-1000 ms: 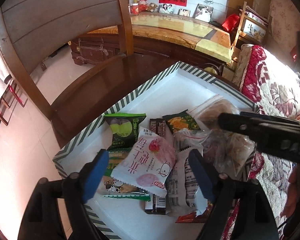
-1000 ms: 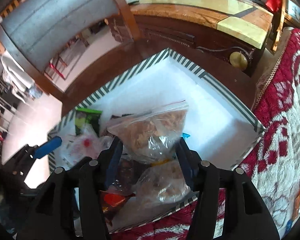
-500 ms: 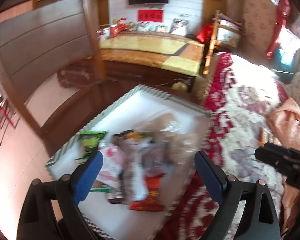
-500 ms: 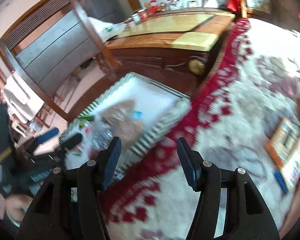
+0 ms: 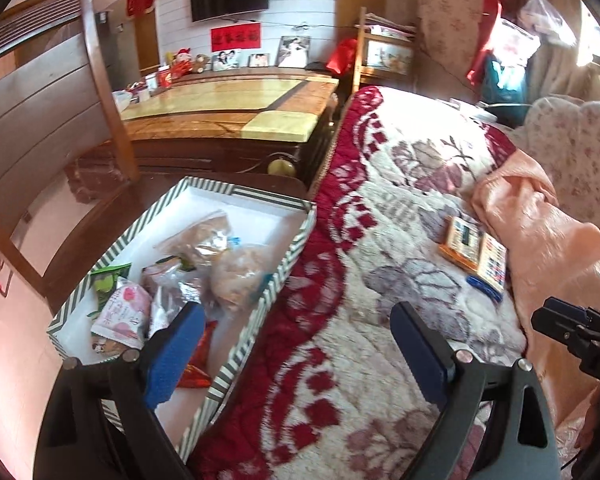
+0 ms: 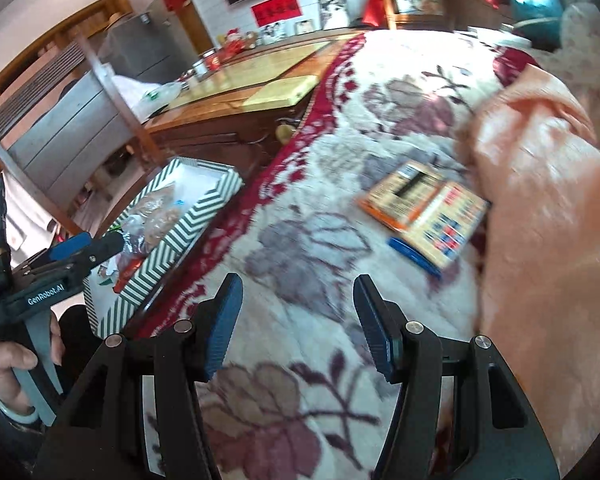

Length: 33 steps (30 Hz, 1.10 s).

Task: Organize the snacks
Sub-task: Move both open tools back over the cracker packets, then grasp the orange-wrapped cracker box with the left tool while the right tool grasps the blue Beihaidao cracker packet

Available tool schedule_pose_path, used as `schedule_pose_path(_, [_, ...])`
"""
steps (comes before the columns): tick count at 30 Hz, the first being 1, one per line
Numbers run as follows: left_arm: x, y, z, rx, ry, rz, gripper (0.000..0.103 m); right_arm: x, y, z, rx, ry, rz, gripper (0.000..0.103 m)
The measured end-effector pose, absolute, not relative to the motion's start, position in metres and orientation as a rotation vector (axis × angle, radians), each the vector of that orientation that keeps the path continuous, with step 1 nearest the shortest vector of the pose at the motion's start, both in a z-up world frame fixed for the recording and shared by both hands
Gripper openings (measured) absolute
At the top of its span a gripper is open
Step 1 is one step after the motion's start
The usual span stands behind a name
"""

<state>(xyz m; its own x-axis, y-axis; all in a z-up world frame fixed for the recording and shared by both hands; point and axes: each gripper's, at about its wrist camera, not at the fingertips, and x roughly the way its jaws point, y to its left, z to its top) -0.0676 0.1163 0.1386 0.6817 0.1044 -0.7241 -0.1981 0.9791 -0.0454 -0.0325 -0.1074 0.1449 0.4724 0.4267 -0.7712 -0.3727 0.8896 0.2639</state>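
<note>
Daylit room, fisheye-warped, with the right wrist view smeared by motion

Strong light enters from about 2 o'clock in the left wrist view, bleaching the floral blanket [image 5: 416,148] near its far end and glaring off the marble tabletop [image 5: 228,108]; dark vignette fills all four corners of both views, and straight wooden posts bow near the rims; the left view is fairly sharp at centre; in the right view the orange box [image 6: 424,210] and peach cloth [image 6: 540,184] at 3 o'clock are blurred.

one striped box [image 5: 296,236], maybe eight snacks [image 5: 236,276]
</note>
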Motion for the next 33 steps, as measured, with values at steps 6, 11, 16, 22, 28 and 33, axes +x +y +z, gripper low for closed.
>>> schedule_pose_path(6, [-0.068, 0.100, 0.128, -0.137, 0.832, 0.122, 0.095, -0.045, -0.136, 0.141, 0.060, 0.964, 0.438, 0.058])
schedule_pose_path(11, [-0.056, 0.077, 0.113, -0.133, 0.888, 0.036, 0.095, -0.045, -0.154, 0.129, 0.078, 0.996, 0.401, 0.058])
schedule_pose_path(16, [-0.028, 0.049, 0.104, -0.112, 0.926, -0.058, 0.095, -0.037, -0.163, 0.118, 0.098, 1.009, 0.381, 0.058])
schedule_pose_path(22, [0.033, 0.009, 0.104, -0.092, 0.944, -0.190, 0.095, -0.024, -0.180, 0.103, 0.142, 1.019, 0.352, 0.058])
schedule_pose_path(28, [0.106, -0.027, 0.082, -0.059, 1.027, -0.264, 0.095, -0.016, -0.193, 0.093, 0.214, 1.039, 0.332, 0.058])
schedule_pose_path(33, [0.147, -0.053, 0.061, -0.018, 1.086, -0.326, 0.095, -0.012, -0.189, 0.083, 0.197, 1.079, 0.336, 0.058])
